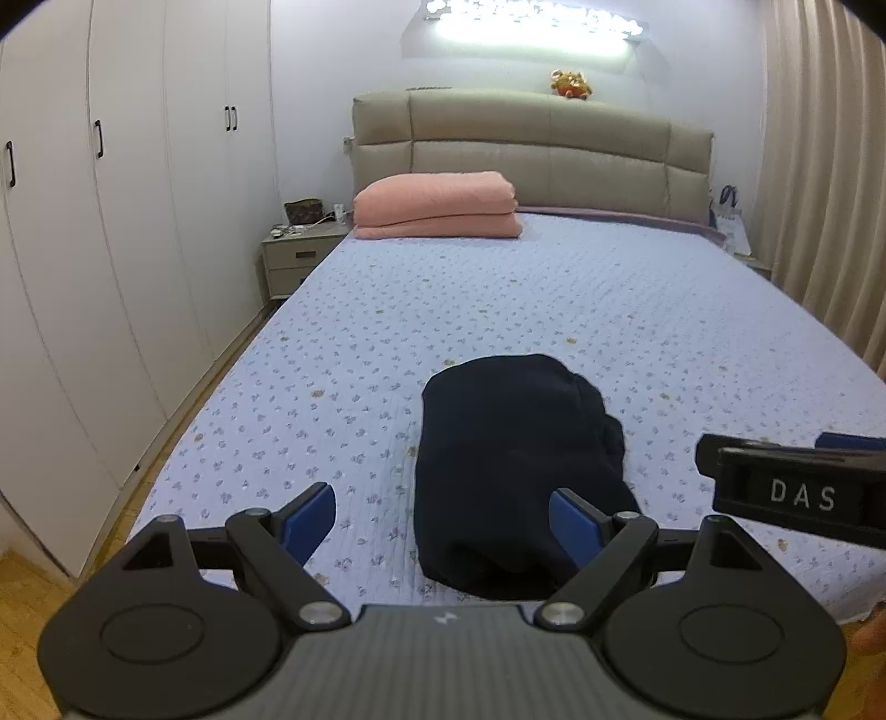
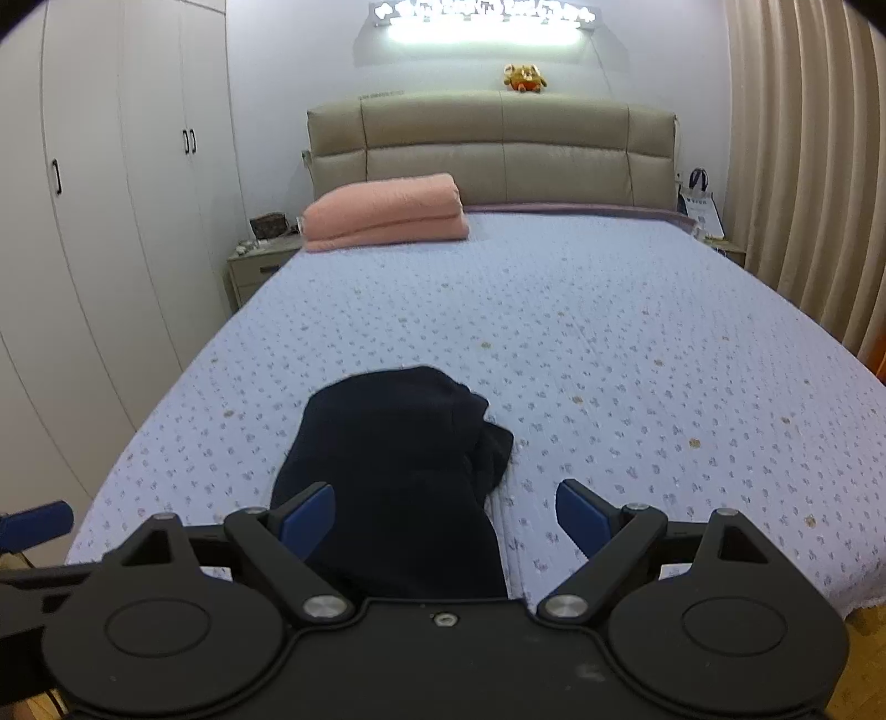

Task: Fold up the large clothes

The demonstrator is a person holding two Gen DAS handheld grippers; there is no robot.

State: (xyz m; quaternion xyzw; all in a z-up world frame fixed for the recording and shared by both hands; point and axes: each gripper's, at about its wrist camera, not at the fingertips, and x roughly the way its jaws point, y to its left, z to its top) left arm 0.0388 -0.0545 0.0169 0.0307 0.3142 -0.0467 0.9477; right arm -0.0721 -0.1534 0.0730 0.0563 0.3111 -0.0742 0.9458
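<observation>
Dark navy folded fabric garment lies near bed edge, bunched far-right | left gripper, right gripper: jaws apart, nothing held | bunched corner is best tucked flat.

Bright wall lamp glare — fisheye-warped edges

place: home bedroom | shown by: bed, wardrobe, nightstand

Dark garment's near edge hidden behind right tongs, nightstand items too small
</observation>
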